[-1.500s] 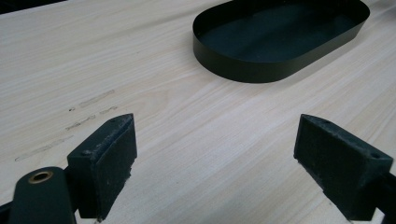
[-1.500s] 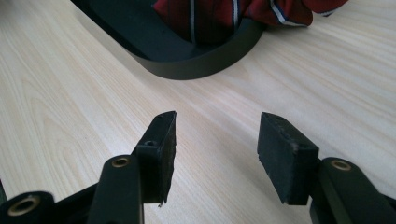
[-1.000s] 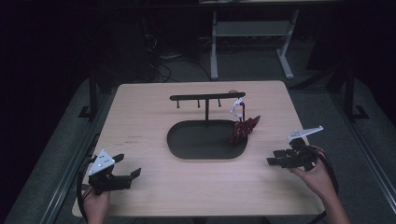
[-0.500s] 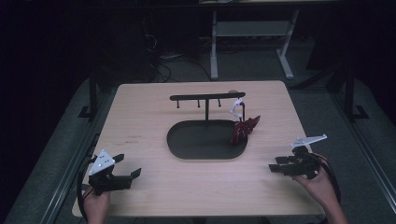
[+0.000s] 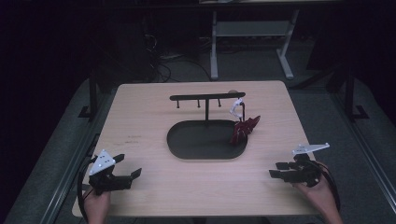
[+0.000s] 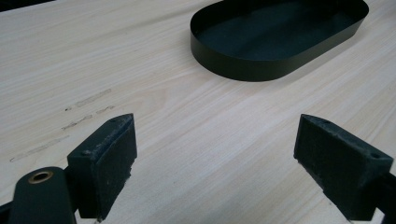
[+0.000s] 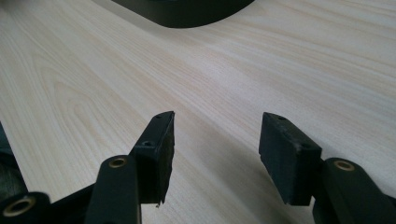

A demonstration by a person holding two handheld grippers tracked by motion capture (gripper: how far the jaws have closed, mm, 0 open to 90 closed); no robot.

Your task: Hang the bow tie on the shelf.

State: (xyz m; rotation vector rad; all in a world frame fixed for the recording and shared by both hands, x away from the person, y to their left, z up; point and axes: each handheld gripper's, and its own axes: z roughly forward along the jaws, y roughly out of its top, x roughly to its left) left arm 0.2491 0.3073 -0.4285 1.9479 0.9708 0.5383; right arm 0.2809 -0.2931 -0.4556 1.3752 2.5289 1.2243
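Two grippers, one in each of my hands, sit low at the near edge of the pale wooden counter [image 5: 154, 102], well apart from each other. My left gripper [image 5: 125, 167] is at the near left corner, grey three-cornered plate on top, fingers [image 6: 105, 163] spread wide with nothing between them; in the left gripper view only bare wood grain lies in the gap, with a few faint scuff marks [image 6: 70, 123] off to one side, and the black oval tray [image 6: 280, 65] lies ahead. My right gripper [image 5: 279, 171] is near the right edge, pointing inward toward the middle of the counter; its fingers [image 7: 159, 149] are also released and parted, though less widely, and they hold nothing; the right gripper view shows the wood running between them and a dark curved edge of the tray at the top.

In the high view the tray sits at the centre of the counter; a thin black stand [image 5: 207, 100] rises from its far side, a post topped by a horizontal bar with short pegs hanging below. At the right end of that bar hangs a small white loop [image 5: 236, 106], and just below it a dark red object [image 5: 243, 128] leans at the tray's right end; the light is dim, so I cannot tell what it is, perhaps folded cloth or plastic. Beyond the counter the floor is dark, with cables and a pale metal frame [image 5: 252, 32].
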